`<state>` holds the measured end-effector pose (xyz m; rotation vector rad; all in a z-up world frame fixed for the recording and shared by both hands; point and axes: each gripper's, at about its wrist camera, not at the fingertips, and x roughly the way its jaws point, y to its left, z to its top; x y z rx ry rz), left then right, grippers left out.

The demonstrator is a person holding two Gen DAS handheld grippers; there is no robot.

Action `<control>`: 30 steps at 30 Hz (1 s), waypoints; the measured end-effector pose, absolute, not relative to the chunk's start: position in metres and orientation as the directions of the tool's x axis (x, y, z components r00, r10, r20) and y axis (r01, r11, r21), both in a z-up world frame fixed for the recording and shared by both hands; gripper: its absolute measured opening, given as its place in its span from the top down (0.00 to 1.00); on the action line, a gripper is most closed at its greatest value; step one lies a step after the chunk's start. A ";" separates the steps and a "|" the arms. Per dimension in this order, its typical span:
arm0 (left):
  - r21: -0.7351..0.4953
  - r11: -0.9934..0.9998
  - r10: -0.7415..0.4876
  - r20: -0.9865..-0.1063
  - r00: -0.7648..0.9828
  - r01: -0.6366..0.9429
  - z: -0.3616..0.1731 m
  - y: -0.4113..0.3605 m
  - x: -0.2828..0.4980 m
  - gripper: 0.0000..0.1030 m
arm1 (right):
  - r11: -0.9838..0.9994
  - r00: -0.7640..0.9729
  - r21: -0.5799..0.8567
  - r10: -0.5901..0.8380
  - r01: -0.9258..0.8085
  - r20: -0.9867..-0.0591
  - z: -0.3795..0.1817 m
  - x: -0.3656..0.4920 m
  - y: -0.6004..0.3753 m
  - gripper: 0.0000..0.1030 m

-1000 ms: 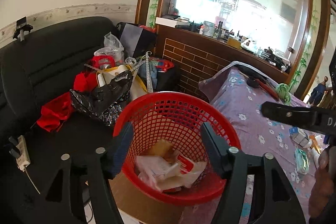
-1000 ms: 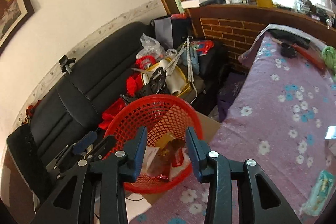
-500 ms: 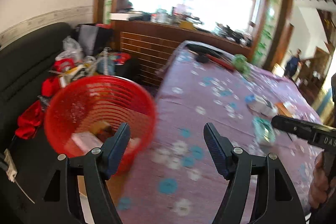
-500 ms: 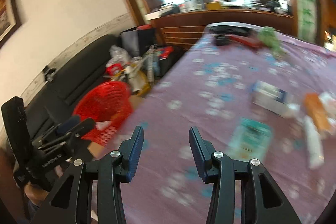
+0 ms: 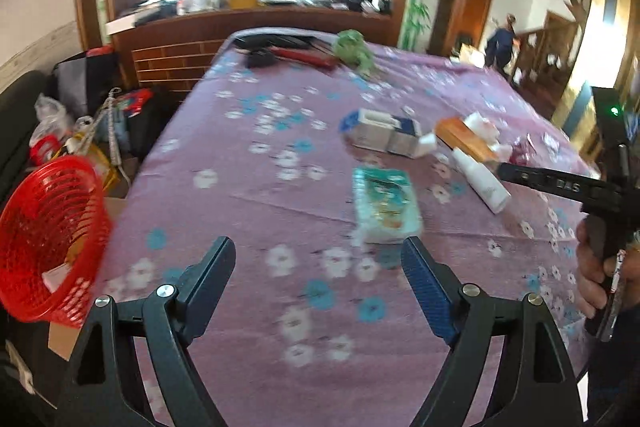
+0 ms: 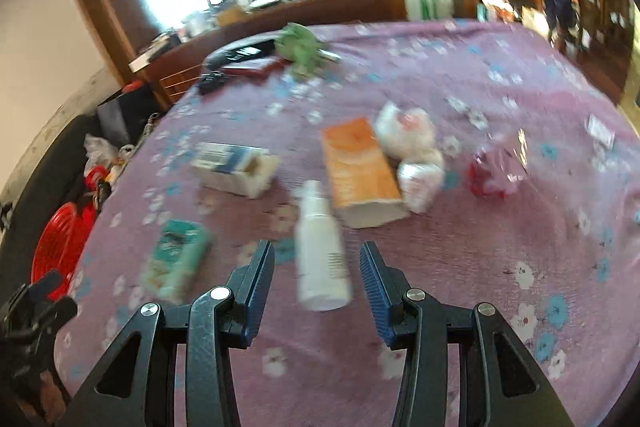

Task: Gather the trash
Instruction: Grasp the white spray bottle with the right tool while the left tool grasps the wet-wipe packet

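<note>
White plastic, a spray bottle (image 6: pixel 322 257), lies on its side at lower centre of the right wrist view, just ahead of the right gripper (image 6: pixel 317 273), whose jaws stand part-open and empty, the bottle's base in line with the gap but not pressed. Just beyond it sit an orange carton (image 6: pixel 360 171), crumpled white wrappers (image 6: pixel 412 147) touching the carton's right side, and a red-and-clear wrapper (image 6: pixel 496 167) further right. A blue-and-white box (image 6: pixel 234 167) with an open end lies to the left of the carton, and a teal tissue pack (image 6: pixel 176 259) lies at lower left.

In the left wrist view the tissue pack (image 5: pixel 386 205) sits just above the left gripper (image 5: pixel 318 267), whose jaws are opening wide with nothing between them.

All this litter rests on a purple flowered tablecloth (image 5: pixel 248 195). Off the table's left edge stands a red mesh basket (image 5: pixel 48 239); it already holds some paper or card scraps, though blur hides exactly what.

By my reading the job is partly done: some trash is binned, at least six pieces remain on the cloth, and both tongs look poised for fresh pickups.
</note>
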<state>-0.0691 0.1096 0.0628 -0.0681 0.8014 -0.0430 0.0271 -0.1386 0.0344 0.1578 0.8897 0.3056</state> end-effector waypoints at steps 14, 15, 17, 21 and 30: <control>-0.011 1.000 -0.024 -0.801 0.599 0.024 0.034 0.065 -0.008 0.15 | 0.942 0.587 0.182 0.320 -0.282 -0.743 0.015 0.036 -0.120 0.69; -0.008 1.000 -0.023 -0.805 0.593 0.028 0.032 0.063 -0.005 0.15 | 0.940 0.586 0.187 0.326 -0.286 -0.742 0.015 0.036 -0.120 0.70; -0.001 0.999 -0.019 -0.812 0.583 0.033 0.027 0.058 0.000 0.15 | 0.936 0.584 0.197 0.337 -0.292 -0.739 0.016 0.034 -0.120 0.69; 0.027 0.999 0.001 -0.818 0.575 0.037 0.017 0.047 0.009 0.15 | 0.931 0.586 0.194 0.346 -0.308 -0.733 0.017 0.031 -0.118 0.69; -0.003 1.000 -0.001 -0.807 0.591 -0.002 0.011 0.052 0.017 0.48 | 0.919 0.587 0.194 0.371 -0.343 -0.719 0.022 0.023 -0.112 0.69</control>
